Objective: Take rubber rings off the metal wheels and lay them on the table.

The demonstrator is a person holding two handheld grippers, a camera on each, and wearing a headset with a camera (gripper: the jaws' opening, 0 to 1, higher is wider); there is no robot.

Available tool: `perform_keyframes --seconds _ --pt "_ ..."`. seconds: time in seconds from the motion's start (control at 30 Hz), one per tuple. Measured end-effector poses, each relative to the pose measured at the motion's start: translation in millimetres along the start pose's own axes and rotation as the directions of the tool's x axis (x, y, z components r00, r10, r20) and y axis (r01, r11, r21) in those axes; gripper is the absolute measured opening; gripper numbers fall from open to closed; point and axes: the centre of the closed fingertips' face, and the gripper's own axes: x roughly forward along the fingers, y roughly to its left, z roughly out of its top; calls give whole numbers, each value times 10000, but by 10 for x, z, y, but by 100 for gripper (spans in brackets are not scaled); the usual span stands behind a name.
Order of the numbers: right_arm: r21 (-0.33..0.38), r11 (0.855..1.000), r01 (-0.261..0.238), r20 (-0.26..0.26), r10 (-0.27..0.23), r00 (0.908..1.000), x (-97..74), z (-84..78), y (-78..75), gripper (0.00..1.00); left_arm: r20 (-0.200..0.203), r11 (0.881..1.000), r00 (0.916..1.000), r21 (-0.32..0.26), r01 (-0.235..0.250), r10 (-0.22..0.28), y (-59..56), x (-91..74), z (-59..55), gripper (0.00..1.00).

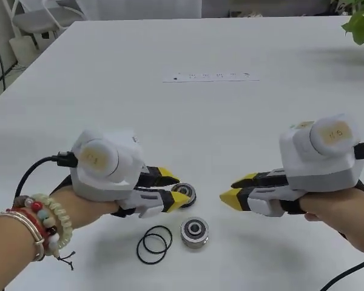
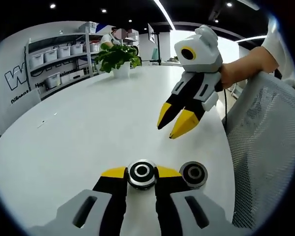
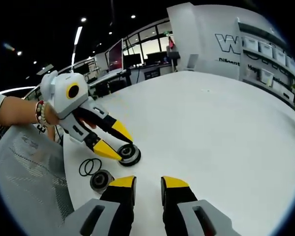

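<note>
The left tongs (image 1: pixel 175 189) pinch one metal wheel (image 2: pixel 141 173) lying flat on the white worktop (image 1: pixel 200 121); a second wheel (image 1: pixel 195 233) sits just near and right of it, apart from both tongs; two black rubber rings (image 1: pixel 154 244) lie overlapping on the worktop just left of that second wheel; the right tongs (image 1: pixel 230 189) hang to the right, tips slightly spread with nothing between them.

I count two metal wheels, the first metal wheel (image 1: pixel 183 193) and the second metal wheel (image 1: pixel 195 233). There are two rubber rings (image 1: pixel 154 245), two grippers, the left gripper (image 1: pixel 181 188) and the right gripper (image 1: pixel 228 188), one paper strip (image 1: pixel 209 76) and one plant (image 1: pixel 363 21).
</note>
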Motion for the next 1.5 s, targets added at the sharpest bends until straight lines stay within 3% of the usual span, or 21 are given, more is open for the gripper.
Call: perform_keyframes --seconds 0.13,0.37,0.4,0.47,0.93,1.07,1.33,1.5 --pt "-18 10000 -49 -88 49 9999 6 -19 14 18 40 9995 10000 -328 5 -4 -2 -2 -8 16" --pt "-78 10000 -57 -93 57 9999 8 -16 23 18 169 9996 9998 -295 -44 49 -2 -1 -8 10" --pt "-80 10000 -56 -98 56 9999 8 -18 23 18 190 9999 9997 -30 118 -118 -16 2 0 8" --pt "-99 9999 -60 -97 59 9999 7 -17 26 18 197 9996 9998 -286 -18 24 -4 -10 0 8" --pt "-464 9985 -280 -132 274 9995 142 -49 136 17 270 9996 9996 -251 127 -121 -81 31 26 8" --pt "-1154 9933 9 -478 -65 9988 228 -121 133 24 305 9995 9992 -171 254 -249 -120 50 41 8" --pt "-1798 9833 -279 -413 208 9989 328 -79 322 24 326 9993 9987 -28 380 -379 -165 72 56 8" --pt "-1307 9914 -95 -208 68 9998 337 -19 290 23 354 9990 9983 25 452 -452 -185 83 60 8"
